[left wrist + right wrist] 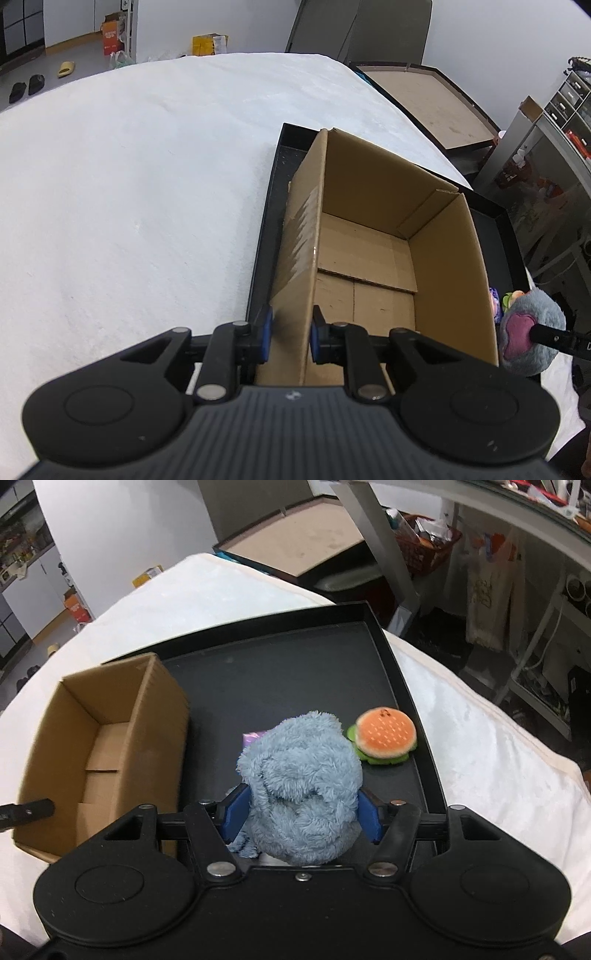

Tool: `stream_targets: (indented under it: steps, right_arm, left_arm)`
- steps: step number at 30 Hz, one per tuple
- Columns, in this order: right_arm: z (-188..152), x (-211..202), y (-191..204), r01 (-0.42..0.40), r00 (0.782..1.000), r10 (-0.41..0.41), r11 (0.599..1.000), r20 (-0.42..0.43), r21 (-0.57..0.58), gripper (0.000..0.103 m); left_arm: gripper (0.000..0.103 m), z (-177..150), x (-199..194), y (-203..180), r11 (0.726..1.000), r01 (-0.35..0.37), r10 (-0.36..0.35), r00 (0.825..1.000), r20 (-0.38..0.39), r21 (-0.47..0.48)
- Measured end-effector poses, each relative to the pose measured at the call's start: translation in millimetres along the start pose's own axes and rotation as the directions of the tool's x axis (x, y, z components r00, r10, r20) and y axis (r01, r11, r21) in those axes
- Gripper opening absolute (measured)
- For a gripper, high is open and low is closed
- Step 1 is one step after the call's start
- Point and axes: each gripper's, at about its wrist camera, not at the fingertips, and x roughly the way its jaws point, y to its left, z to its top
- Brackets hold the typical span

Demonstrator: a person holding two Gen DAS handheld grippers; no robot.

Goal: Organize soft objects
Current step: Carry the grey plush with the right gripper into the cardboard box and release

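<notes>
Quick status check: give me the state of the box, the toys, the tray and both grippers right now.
Box: open, upright, empty, standing in the tray.
Left gripper: shut on the box's near wall.
Blue plush: pinched in the right gripper, outside the box.
Right gripper: shut on the blue plush.
Burger plush: lying loose in the tray.
Tray: on the white cloth, holding box and toys.

Honestly, you won't find anything readable here. The orange box [112, 35] on the floor, way beyond the cardboard box [369, 240], has print on it, but it's too small and blurry to make out.
</notes>
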Motion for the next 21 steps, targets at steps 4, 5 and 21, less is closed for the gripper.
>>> stream_targets:
  steps: [4,5,21]
  right_arm:
    - [5,-9,10,-0.016,1.000,0.016,1.000,0.011,-0.017,0.058]
    - [6,-11,13,-0.020,1.000,0.020,1.000,0.014,-0.020,0.058]
    - [28,-36,61,-0.057,0.994,0.064,0.995,0.086,-0.082,0.058]
  left_arm:
    - [0.018,0,-3,-1,1.000,0.007,-0.007,1.000,0.010,0.016]
    - [0.018,-1,-4,-1,1.000,0.008,-0.008,1.000,0.014,0.021]
    - [0.020,-3,-8,1,0.999,0.042,-0.042,0.999,0.016,0.012]
